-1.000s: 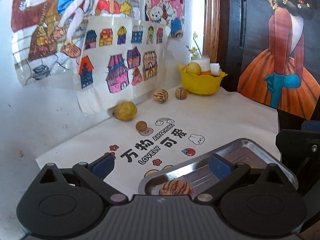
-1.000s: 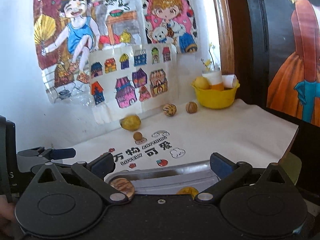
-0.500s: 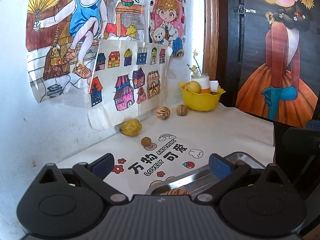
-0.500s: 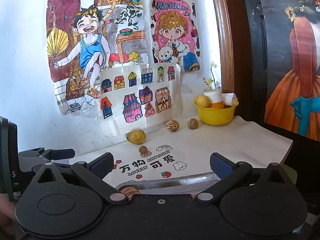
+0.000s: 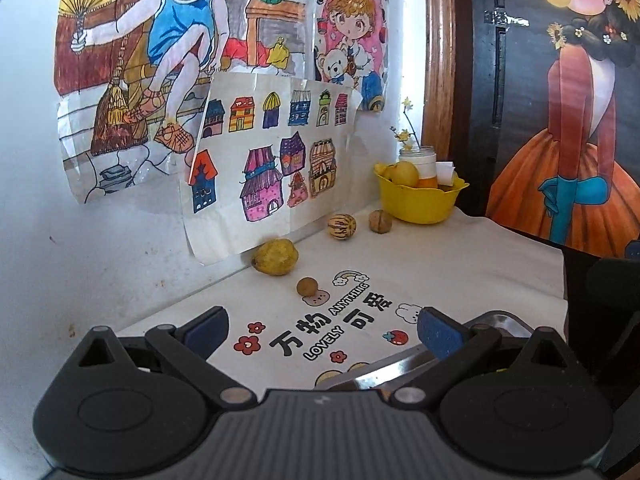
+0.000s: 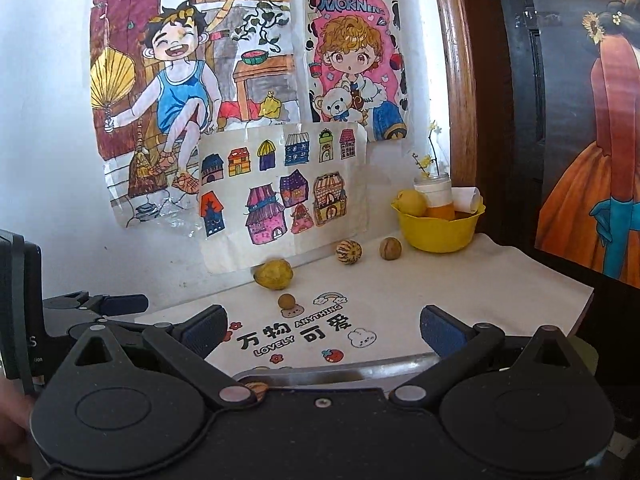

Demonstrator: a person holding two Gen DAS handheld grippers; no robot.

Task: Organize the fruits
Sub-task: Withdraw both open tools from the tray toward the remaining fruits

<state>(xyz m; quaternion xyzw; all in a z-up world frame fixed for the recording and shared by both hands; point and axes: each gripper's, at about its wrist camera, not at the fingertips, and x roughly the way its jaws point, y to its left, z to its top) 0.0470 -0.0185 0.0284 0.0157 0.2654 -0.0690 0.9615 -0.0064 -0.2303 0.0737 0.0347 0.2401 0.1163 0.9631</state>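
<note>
Blue-padded fingers of the left gripper (image 5: 322, 330) stood spread wide with nothing between them, hovering above the white printed cloth (image 5: 460, 264) and touching no fruit. The right gripper (image 6: 322, 330) was likewise wide apart and empty, held over the same cloth (image 6: 440, 292).

On the cloth, well ahead of both grippers, lay 4 loose fruits: a yellow lumpy fruit (image 5: 275, 257) (image 6: 273, 274) against the foot of the wall, a small brown round fruit (image 5: 307, 286) (image 6: 286, 301) just in front of it, a striped round fruit (image 5: 341, 226) (image 6: 348, 251) farther back, and a brown walnut-like one (image 5: 380, 221) (image 6: 390, 248) near it. Behind these sat a yellow bowl (image 5: 416, 204) (image 6: 438, 232) holding a yellow fruit, a jar and a roll of paper.

A metal tray (image 5: 404, 364) (image 6: 360, 368) lay close below the grippers, mostly hidden behind their bodies; only its rim and a strip showed. In the right wrist view a sliver of a striped fruit (image 6: 256, 388) showed at the gripper body's edge, apparently in the tray, too cut off to make out more. Part of the left gripper (image 6: 100, 308) and the edge of a hand (image 6: 12, 420) appeared at the left border of that view
</note>
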